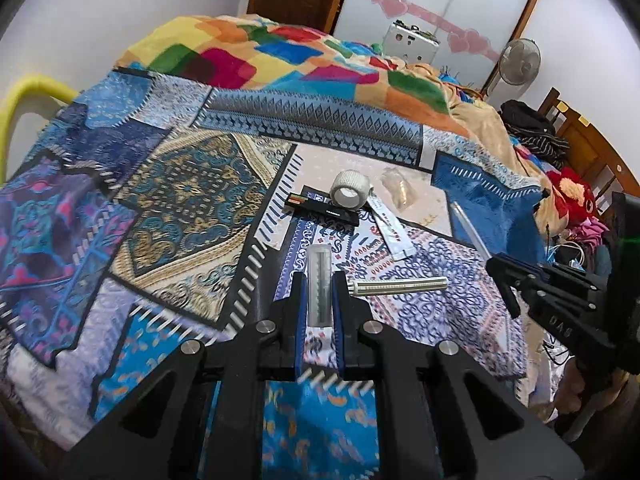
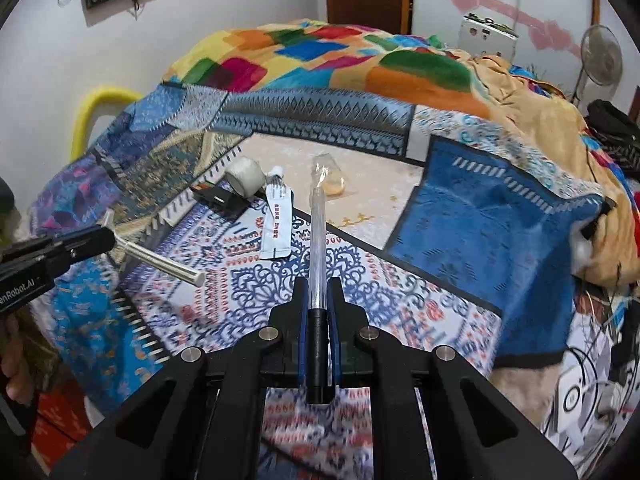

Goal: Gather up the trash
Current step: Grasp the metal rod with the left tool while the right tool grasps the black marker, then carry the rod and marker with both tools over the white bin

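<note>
Left wrist view: the left tongs (image 1: pixel 319 280) are closed on a clear, ridged plastic tube (image 1: pixel 319 284), held up off the patterned bedspread (image 1: pixel 168 200). On the bed beyond lie 5 more bits of trash: a white ribbed stick (image 1: pixel 400 286), a white sachet (image 1: pixel 390 230), a black packet (image 1: pixel 322 210), a tape roll (image 1: pixel 352 186) and a crumpled clear wrapper (image 1: pixel 396 188). The right tongs (image 1: pixel 508 280) enter from the right edge.

Right wrist view: the right tongs (image 2: pixel 319 292) are clamped narrow on a pen (image 2: pixel 318 256) with a clear barrel and black end, its tip pointing away over the bed. The left tongs (image 2: pixel 108 236) show at the left edge, above the ribbed stick (image 2: pixel 164 264). The sachet (image 2: pixel 276 224), tape roll (image 2: pixel 245 178), black packet (image 2: pixel 218 198) and wrapper (image 2: pixel 330 178) lie untouched.

No bin or bag is in sight. By my reading, 2 pieces are picked up but not yet dropped anywhere, and 5 remain.
</note>
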